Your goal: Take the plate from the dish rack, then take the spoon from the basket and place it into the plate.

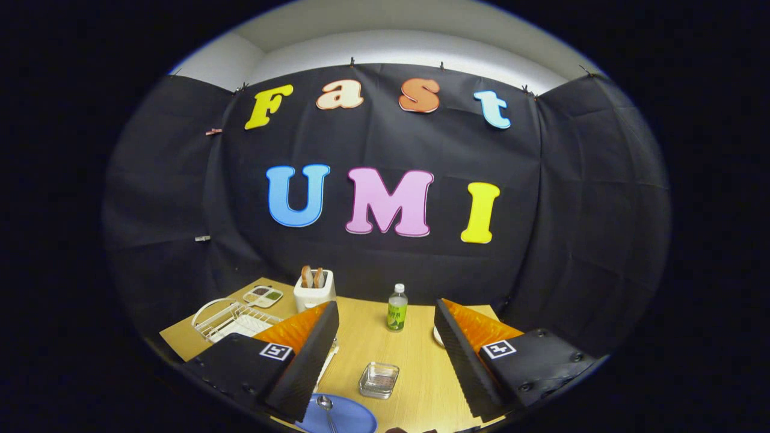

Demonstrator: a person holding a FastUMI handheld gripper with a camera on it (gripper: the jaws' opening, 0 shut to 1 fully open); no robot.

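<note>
A blue plate [346, 416] lies on the wooden table [415, 367] close in, by the left finger. On the plate rests a metal spoon [325, 406], bowl end away from me. My gripper [385, 361] stands open above the table, its fingers wide apart with nothing between them. The white wire dish rack [231, 319] stands beyond the left finger at the table's left side. I cannot make out the basket.
A small clear glass dish [379, 380] sits between the fingers, just past the plate. Farther back stand a green-labelled bottle [397, 308], a white toaster [314, 290] with bread, and a small divided tray [263, 295]. A white object [438, 337] peeks out behind the right finger.
</note>
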